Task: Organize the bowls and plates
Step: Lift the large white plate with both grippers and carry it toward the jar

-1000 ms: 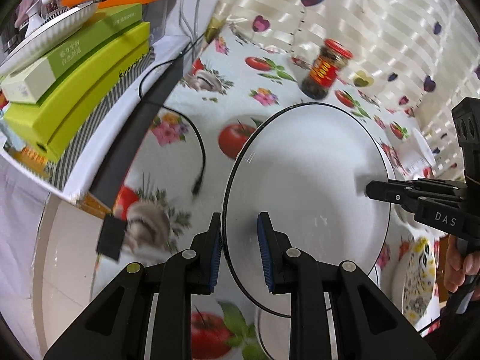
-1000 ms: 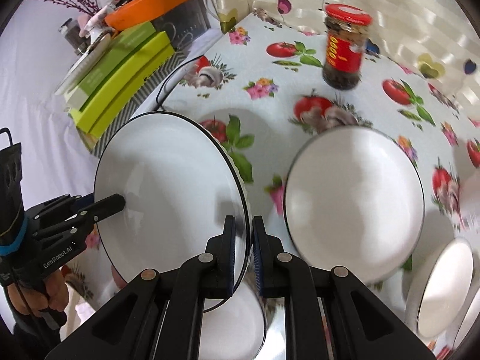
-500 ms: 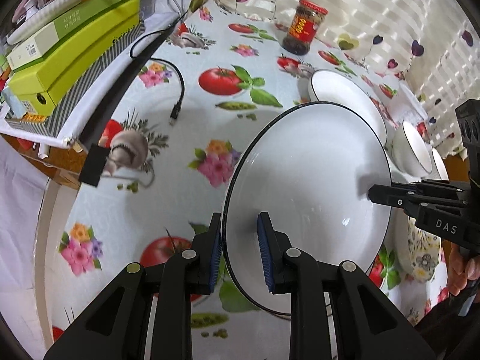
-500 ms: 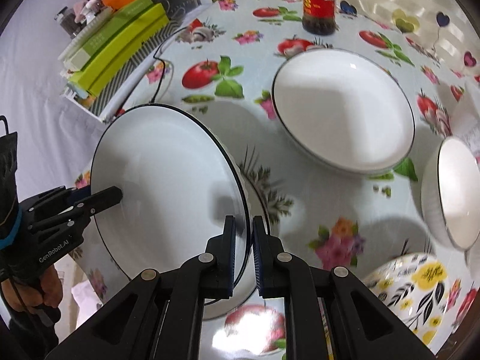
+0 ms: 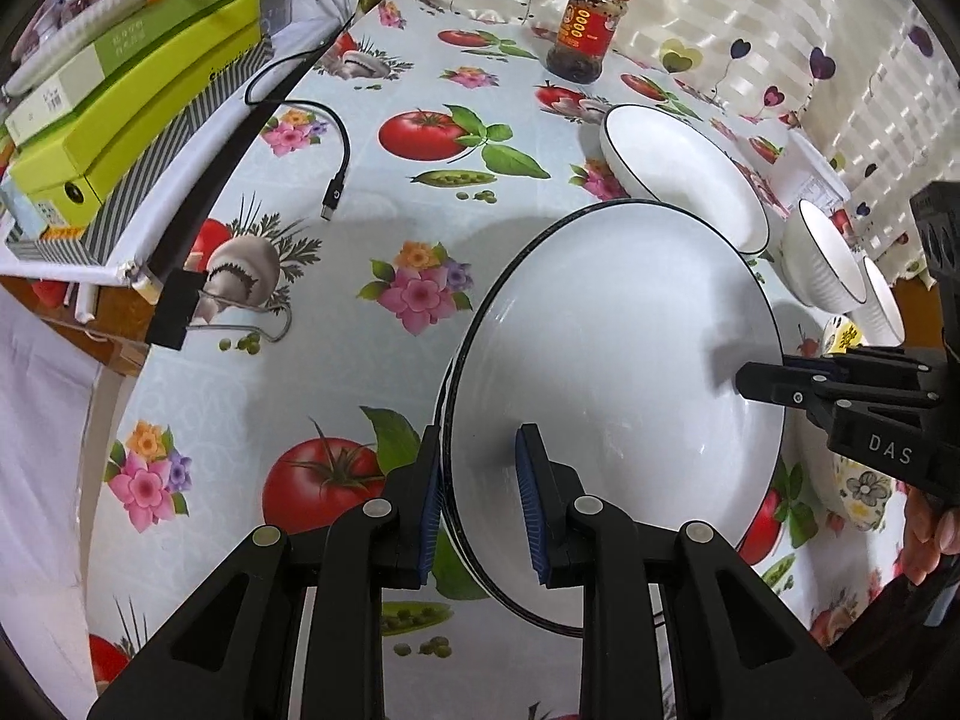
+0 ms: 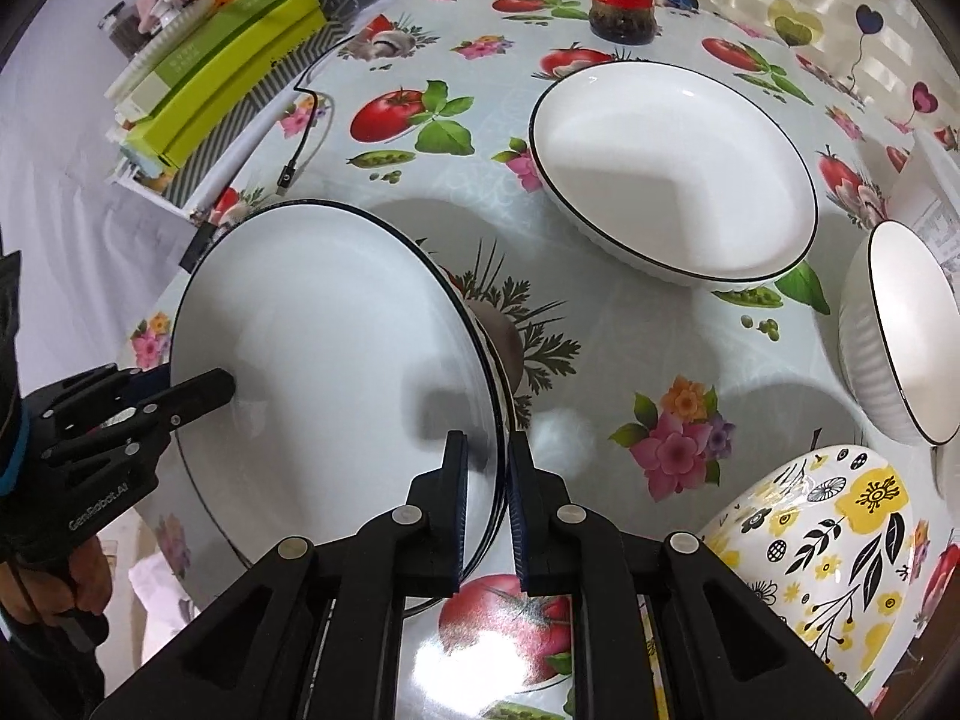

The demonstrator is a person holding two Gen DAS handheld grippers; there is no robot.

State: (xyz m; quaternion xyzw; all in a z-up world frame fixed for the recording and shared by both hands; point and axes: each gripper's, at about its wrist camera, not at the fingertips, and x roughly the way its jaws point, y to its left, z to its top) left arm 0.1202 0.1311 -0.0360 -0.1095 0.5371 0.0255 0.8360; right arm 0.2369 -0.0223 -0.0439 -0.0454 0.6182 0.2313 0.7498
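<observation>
A large white plate with a thin black rim (image 5: 612, 360) (image 6: 324, 348) hangs tilted low over the fruit-print tablecloth (image 5: 420, 192). My left gripper (image 5: 480, 492) is shut on its near-left rim, blue pads on either side of the edge. Across the plate, my right gripper (image 6: 486, 480) is shut on the opposite rim; its black fingers show in the left wrist view as well (image 5: 774, 387). A second dark rim line shows just under the plate; I cannot tell what it belongs to. A deep white plate (image 6: 672, 168) lies flat behind.
A white ribbed bowl (image 6: 900, 330) and a floral yellow-and-black bowl (image 6: 810, 540) stand at the right. A red-lidded jar (image 5: 585, 30) is at the back. Green boxes (image 5: 132, 102), a black cable (image 5: 333, 198) and a binder clip (image 5: 174, 312) lie along the left edge.
Both grippers carried the plate away from the jar and boxes towards the near side of the table and lower. The deep plate and bowls came into view. Both grips are unchanged.
</observation>
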